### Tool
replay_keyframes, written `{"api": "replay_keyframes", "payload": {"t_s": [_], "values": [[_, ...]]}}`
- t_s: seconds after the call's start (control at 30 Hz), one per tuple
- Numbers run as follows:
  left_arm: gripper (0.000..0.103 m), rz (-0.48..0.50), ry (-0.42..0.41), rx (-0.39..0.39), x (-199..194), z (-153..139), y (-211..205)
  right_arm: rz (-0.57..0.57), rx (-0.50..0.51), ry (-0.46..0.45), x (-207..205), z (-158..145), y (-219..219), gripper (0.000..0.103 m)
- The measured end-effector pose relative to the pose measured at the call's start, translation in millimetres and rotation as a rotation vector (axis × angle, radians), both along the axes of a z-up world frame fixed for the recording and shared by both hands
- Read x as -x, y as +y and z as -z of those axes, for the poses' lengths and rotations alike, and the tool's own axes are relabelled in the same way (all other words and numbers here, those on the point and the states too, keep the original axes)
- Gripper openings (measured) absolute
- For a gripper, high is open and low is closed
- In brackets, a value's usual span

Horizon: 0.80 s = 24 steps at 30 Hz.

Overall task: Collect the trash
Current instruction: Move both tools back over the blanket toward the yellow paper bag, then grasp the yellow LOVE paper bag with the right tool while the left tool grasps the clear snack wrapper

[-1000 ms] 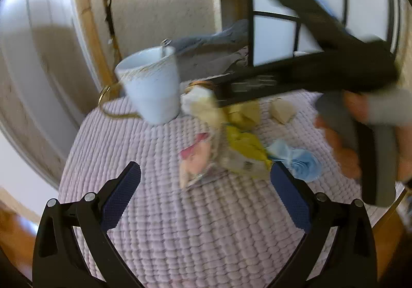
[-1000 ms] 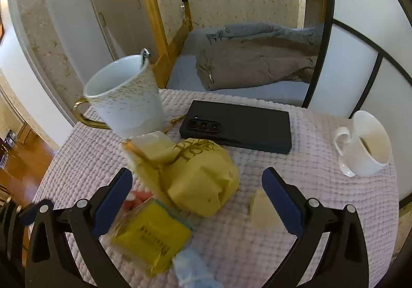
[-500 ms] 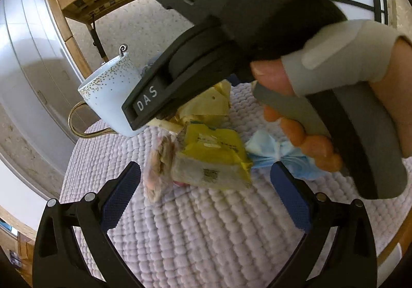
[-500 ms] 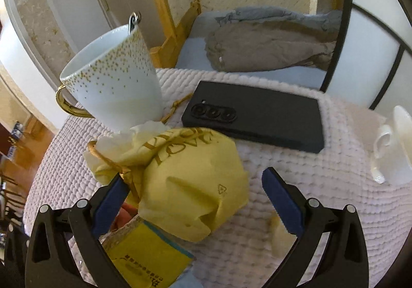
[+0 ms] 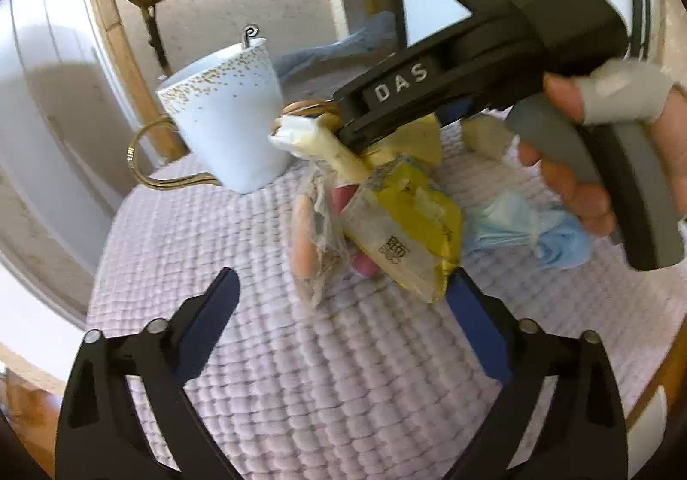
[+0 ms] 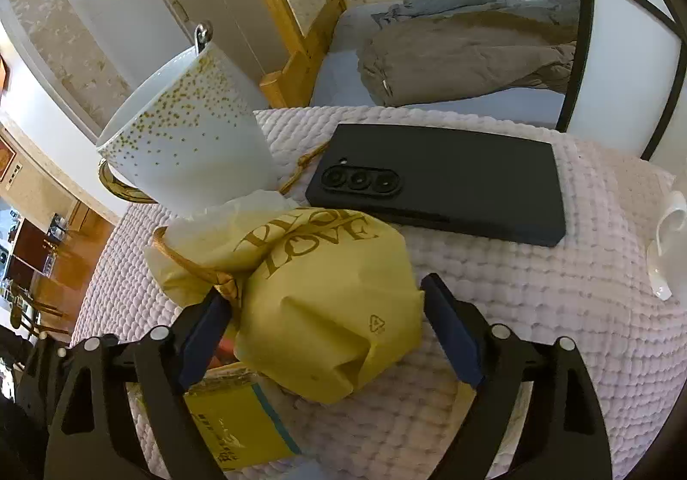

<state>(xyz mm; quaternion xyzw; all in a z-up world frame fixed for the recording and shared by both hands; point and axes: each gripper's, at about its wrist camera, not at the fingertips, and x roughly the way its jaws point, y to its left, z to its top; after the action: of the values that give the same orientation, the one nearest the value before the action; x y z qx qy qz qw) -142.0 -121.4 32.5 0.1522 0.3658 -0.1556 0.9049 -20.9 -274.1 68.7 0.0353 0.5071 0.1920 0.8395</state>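
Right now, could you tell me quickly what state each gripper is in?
Left gripper: closing around the yellow wrapper, not yet gripping.
Right gripper: closing around the yellow paper bag, pads about at its sides.

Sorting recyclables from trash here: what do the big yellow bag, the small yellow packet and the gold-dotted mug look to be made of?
Big yellow bag: probably matte paper; stiff creases, a printed recycling triangle.
Small yellow packet: likely plastic film; glossy, crinkled, with partly clear edges.
Gold-dotted mug: apparently glazed ceramic; smooth white gloss, gold speckles, metallic-looking handle. Not trash.
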Motion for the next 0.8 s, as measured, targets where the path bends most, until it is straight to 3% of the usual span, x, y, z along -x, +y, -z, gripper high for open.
{"api": "replay_keyframes", "payload": {"t_s": [0.1,0.23,0.5,0.8], "values": [[0.083,0.023,0.024,0.044,-6,-2,6,-0.002,-0.016,0.009,0,0,0,0.077],[0.083,0.043,0.055,0.067,-12,0,7,0.000,-0.015,0.013,0,0,0,0.077],[0.089,0.035,-0.023,-0.079,2,4,-15,-0.003,-0.010,0.008,3,0,1,0.077],[0.089,0.005,0.029,0.026,5,-6,22,-0.005,-0.007,0.006,9,1,0,0.077]]}}
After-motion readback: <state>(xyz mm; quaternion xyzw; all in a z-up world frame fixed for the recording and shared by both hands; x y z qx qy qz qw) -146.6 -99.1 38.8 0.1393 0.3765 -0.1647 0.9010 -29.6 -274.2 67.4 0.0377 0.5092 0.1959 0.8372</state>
